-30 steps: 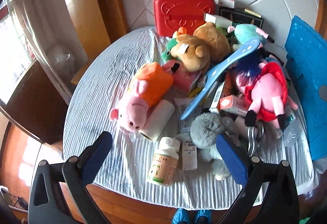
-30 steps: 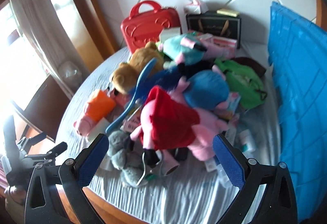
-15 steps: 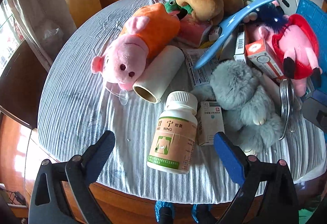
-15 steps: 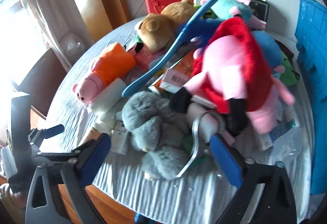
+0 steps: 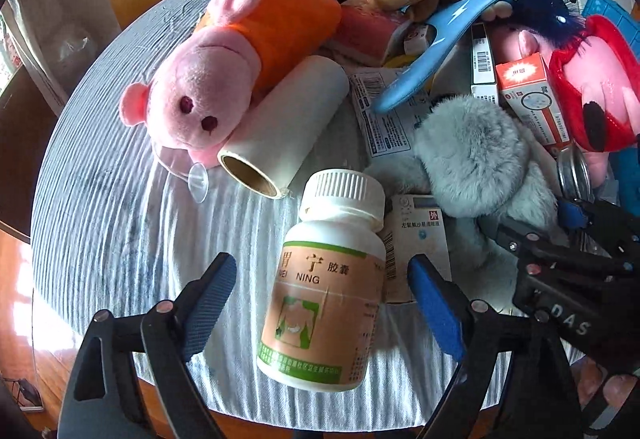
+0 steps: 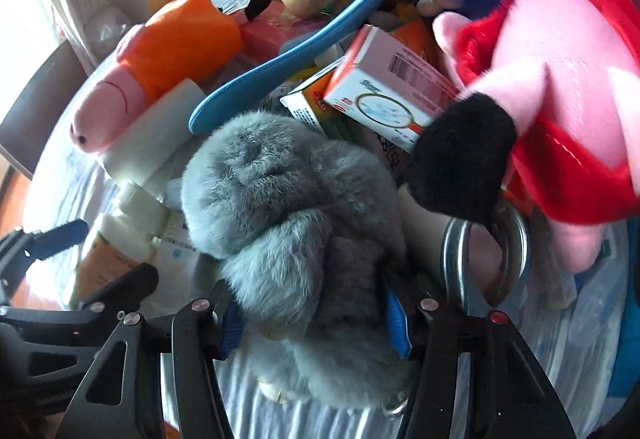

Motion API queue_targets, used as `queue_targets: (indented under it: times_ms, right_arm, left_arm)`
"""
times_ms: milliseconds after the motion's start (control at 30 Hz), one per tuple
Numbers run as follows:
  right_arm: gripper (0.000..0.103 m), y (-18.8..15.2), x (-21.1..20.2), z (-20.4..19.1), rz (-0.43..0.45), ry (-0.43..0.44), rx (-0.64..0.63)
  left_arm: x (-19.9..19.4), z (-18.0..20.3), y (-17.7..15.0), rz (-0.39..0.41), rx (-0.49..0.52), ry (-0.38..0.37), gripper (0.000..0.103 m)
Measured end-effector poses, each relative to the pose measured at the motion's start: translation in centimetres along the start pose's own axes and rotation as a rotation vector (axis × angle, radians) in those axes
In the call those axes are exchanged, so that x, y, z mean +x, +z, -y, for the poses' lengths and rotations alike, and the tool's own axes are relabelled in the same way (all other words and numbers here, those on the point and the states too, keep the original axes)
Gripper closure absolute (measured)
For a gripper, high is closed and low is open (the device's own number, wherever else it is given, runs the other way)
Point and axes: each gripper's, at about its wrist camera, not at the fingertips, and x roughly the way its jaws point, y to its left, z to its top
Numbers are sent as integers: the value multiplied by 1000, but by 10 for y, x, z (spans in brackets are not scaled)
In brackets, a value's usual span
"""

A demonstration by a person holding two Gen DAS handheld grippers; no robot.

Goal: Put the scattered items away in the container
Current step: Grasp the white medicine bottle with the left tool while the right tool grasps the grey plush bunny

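Left claw (image 5: 322,305) closing around pill bottle (image 5: 326,281) lying on bench (image 5: 120,223); pads not touching yet. Right claw (image 6: 314,323) closing, squeezing grey fluffy toy (image 6: 288,211). Best: grip bottle mid-body, pinch fur deep, lift slowly.

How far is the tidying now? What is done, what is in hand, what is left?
Done: nothing seems packed; the pile still covers the table. In hand: the right gripper is closing around the grey plush; the left gripper is closing with the pill bottle between its fingers, not yet pressed. Left: the pig plush, roll, boxes.
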Motion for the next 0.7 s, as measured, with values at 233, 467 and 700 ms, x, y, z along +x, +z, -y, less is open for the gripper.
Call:
queue_targets:
  times_ms: [233,467,700]
  right_arm:
    - [59,1,-4,-3,24,13,-23]
    - [55,8,26,7,-30,77,11]
    - [42,9,37,6,-13,49,-12]
  left_arm:
    - [1,-5,-6,-36,6,24,27]
    - [22,-3,-10,-62,16,60,30]
    - [28,-2,-8,-59,5,63,30]
